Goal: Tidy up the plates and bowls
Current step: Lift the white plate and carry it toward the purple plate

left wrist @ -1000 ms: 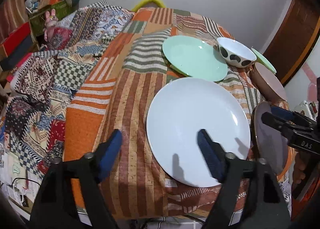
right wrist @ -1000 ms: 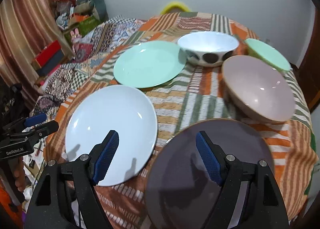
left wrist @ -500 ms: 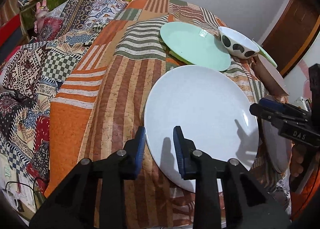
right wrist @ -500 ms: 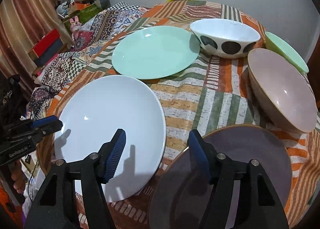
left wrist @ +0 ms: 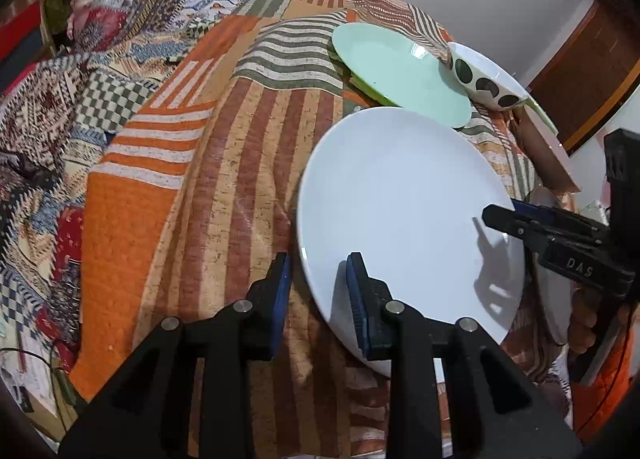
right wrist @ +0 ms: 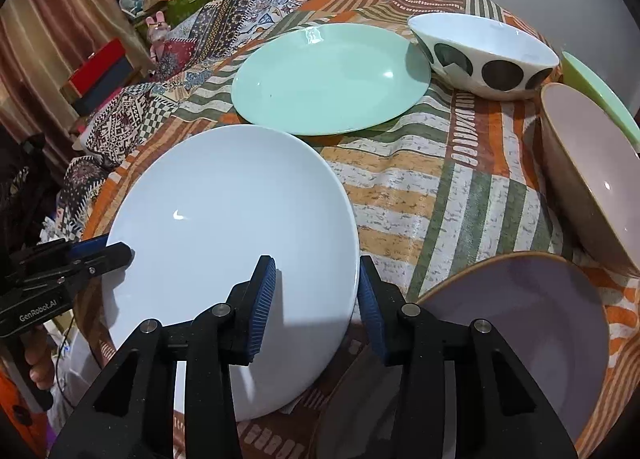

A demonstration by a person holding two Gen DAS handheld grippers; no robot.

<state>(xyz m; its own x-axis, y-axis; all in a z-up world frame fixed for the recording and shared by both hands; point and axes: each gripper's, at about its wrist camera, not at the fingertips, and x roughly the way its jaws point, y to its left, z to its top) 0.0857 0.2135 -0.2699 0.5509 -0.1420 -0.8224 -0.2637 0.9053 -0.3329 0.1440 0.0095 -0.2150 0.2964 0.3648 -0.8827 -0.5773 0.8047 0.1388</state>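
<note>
Over the last second you have narrowed both pairs of jaws and brought them in on the white plate [right wrist: 228, 243]: your left hand-held gripper [left wrist: 316, 291] now straddles its near-left rim, one pad under and one on top, though I cannot tell whether it is pinching yet. Your right hand-held gripper [right wrist: 316, 299] brackets the opposite edge with a visible gap, so it holds nothing so far. That reads as a two-sided lift about to begin, probably toward stacking. The plate sits at the centre of both frames on the desk [right wrist: 440, 187], covered with a coarse striped patchwork cloth. It is glossy, smooth and shallow; the mint plate [right wrist: 332, 79] behind and the mauve plate [right wrist: 520, 323] lower right share that slick glaze, so expect slip.
</note>
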